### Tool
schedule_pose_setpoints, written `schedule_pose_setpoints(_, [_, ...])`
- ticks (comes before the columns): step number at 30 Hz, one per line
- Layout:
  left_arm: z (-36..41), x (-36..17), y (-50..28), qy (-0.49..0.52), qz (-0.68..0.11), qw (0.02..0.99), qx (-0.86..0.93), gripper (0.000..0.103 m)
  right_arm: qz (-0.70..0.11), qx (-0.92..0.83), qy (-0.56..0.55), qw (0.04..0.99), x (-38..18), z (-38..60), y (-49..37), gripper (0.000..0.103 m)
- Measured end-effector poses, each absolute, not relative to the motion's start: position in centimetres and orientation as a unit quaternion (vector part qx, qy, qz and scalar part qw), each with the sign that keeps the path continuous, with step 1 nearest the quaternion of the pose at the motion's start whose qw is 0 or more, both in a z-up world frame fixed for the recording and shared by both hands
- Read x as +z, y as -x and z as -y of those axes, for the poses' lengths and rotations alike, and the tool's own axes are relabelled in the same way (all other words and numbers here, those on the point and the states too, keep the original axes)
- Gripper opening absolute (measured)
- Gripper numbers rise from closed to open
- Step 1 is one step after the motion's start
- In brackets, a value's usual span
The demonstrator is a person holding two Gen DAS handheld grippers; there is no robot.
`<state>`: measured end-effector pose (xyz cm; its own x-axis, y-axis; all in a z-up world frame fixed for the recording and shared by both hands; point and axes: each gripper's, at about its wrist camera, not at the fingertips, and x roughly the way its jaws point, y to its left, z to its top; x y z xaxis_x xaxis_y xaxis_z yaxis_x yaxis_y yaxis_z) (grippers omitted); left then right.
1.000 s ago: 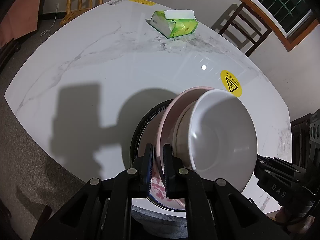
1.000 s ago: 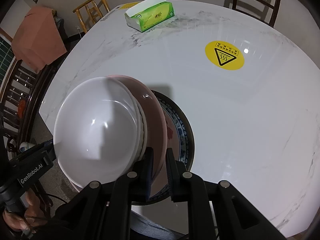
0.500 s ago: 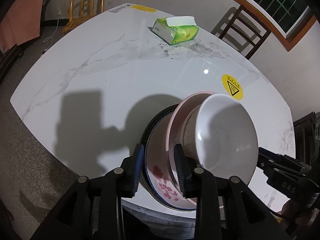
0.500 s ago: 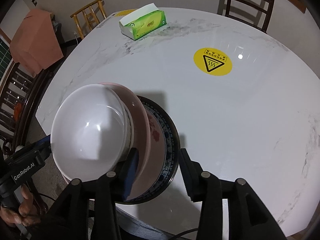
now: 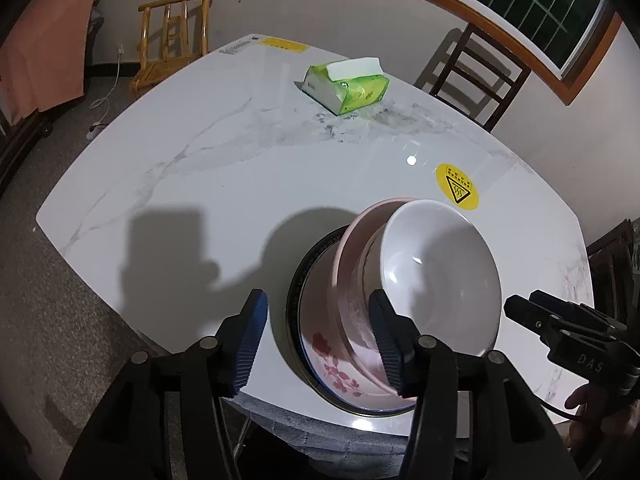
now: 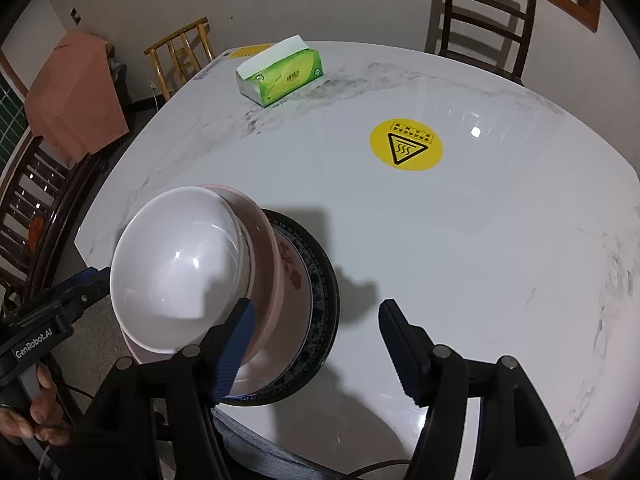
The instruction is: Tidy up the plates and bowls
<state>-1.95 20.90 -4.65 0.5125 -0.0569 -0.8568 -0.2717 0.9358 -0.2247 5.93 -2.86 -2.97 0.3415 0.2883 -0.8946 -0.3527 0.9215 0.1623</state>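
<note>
Crockery stacked near the front edge of the surface point(image 5: 200, 168): dark-rimmed plate point(image 5: 296, 308) at the bottom, flowered plate point(image 5: 332, 360) on it, then pink bowl point(image 5: 352, 256), with white bowl point(image 5: 440, 280) nested on top. Widest lowest and smallest highest, most likely for a steady pile taking up one spot only. Whether level or slightly tilted, hard to tell through the curved lens.

Left gripper point(image 5: 318, 320) at one side of the stack, pointing steeply down, jaws about half spread and just now opening. Plate rims and pink bowl's edge between them, blue pads clear of the left rim; on the inner side, contact not plain, but nothing clamped. Right gripper point(image 6: 316, 316) at the opposite side, jaws wider and likewise just now opening, around the dark rim with nothing pinched.

One gripper per side: probably a balanced two-handed hold on a heavy, slippery pile, now being let go with the stack resting on the surface. Judged from this, stacking done or nearly so.

Tissue pack point(image 5: 348, 88) and yellow sticker point(image 5: 458, 192) farther back, well apart from the pile. Main risk: nearness of the stack to the front edge, so straight withdrawal without snagging a rim.
</note>
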Motion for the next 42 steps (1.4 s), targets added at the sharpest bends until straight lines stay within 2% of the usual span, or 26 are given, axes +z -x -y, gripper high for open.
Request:
schedule_pose_setpoints(4, [-20.6,-4.1,3.0,0.164,-0.477,0.862,0.059,0.055,-0.527,0.198,0.034,0.826,-2.7,3.3,-5.1,0.076])
schedule_pose_setpoints(7, [-20.1,-3.5,3.9,0.159,-0.465,0.869,0.058,0.057,-0.514,0.201,0.039,0.833,-2.3,3.7,-4.4,0.078])
schedule_pose_setpoints(11, [-19.3,-2.5,5.2,0.144,-0.437,0.886,0.062,0.068,-0.497,0.212,0.035,0.841,-1.7,4.1,-3.3,0.081])
schedule_pose_setpoints(20, [-16.6,-1.8,8.5,0.087,-0.395,0.909,0.102,0.073,-0.447,0.258,0.038,0.856,-1.5,4.1,0.8,0.084])
schedule_pose_setpoints(28, [-14.3,-2.1,8.7,0.065,-0.386,0.913,0.118,0.082,-0.411,0.270,0.062,0.869,-1.7,3.8,3.5,0.092])
schedule_pose_setpoints(42, [-12.9,-3.6,8.2,0.062,-0.402,0.905,0.127,0.084,-0.421,0.272,0.060,0.863,-2.9,3.3,4.4,0.092])
